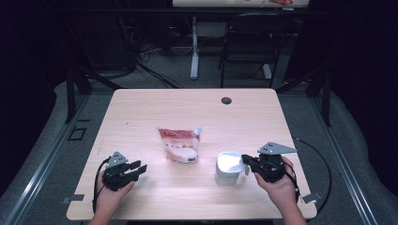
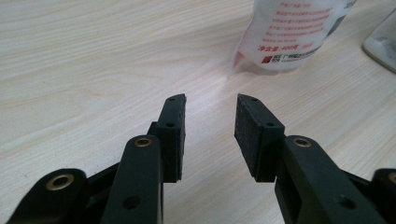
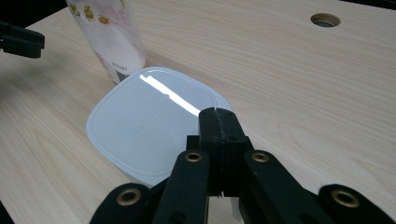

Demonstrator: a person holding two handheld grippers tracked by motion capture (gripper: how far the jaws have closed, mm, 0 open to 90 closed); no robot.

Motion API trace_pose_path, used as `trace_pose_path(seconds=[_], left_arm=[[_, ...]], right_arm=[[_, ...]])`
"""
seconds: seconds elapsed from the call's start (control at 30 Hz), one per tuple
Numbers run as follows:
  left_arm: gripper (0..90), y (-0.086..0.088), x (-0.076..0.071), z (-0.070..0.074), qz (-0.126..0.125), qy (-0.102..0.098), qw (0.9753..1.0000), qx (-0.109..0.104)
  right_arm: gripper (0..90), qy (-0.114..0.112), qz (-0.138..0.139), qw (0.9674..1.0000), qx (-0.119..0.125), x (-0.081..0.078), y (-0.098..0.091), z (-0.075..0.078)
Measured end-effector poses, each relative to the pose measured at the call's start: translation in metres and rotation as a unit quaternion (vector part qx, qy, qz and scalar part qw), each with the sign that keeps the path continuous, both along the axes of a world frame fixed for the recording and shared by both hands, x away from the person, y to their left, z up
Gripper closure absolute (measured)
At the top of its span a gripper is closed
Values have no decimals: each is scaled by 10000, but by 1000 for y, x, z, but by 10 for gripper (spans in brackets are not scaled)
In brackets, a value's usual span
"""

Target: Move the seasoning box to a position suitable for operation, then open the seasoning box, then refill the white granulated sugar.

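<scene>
Pink-and-white spouted pouch [image 1: 179, 146] lies lengthwise, spout pointing far-right; left gripper [image 1: 139, 169] gapes empty, right gripper [image 1: 246, 163] pinched together beside white lidded tub [image 1: 228, 165].

Two hand-held grippers low over the table, one gaping, one closed.

The left gripper [image 1: 140, 168] sits in the left hand [image 1: 109, 196] with its jaws apart and nothing between the pads. The right gripper [image 1: 245, 162], held by the right hand [image 1: 280, 185], has its jaws pressed together.

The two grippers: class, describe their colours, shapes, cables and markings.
The left gripper and right gripper are black, each with a grey three-cornered plate on top and a black trailing cable. The jaws carry flat, rough black pads, brass-coloured pivot rings and small screw holes. No sleeves show.
</scene>
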State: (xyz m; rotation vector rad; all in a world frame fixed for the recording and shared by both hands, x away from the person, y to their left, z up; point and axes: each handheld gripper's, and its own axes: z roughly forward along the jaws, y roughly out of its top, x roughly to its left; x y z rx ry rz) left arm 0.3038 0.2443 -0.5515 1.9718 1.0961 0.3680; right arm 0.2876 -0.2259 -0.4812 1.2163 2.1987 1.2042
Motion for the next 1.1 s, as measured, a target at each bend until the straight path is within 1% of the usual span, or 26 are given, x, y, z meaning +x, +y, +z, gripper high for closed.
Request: trace_pose_path(seconds=[0.2,0.27,0.37,0.77,0.83,1.1], left_arm=[[633,0,1,0,-4,-14,10000,0],[633,0,1,0,2,6,10000,1],[632,0,0,0,-11,-15,10000,10],[632,1,0,0,2,-13,10000,-14],[632,1,0,1,-12,-3,10000,20],[631,1,0,1,-6,-21,10000,-11]], right_arm=[[900,31,1,10000,5,0,0,0],[900,37,0,10000,35,0,-1,0],[900,68,-2,9999,81,1,-2,0],[900,82,-13,9999,134,1,-3,-1],[900,85,-11,9999,131,1,-3,-1],[900,107,-10,9998,152,1,-4,-1]])
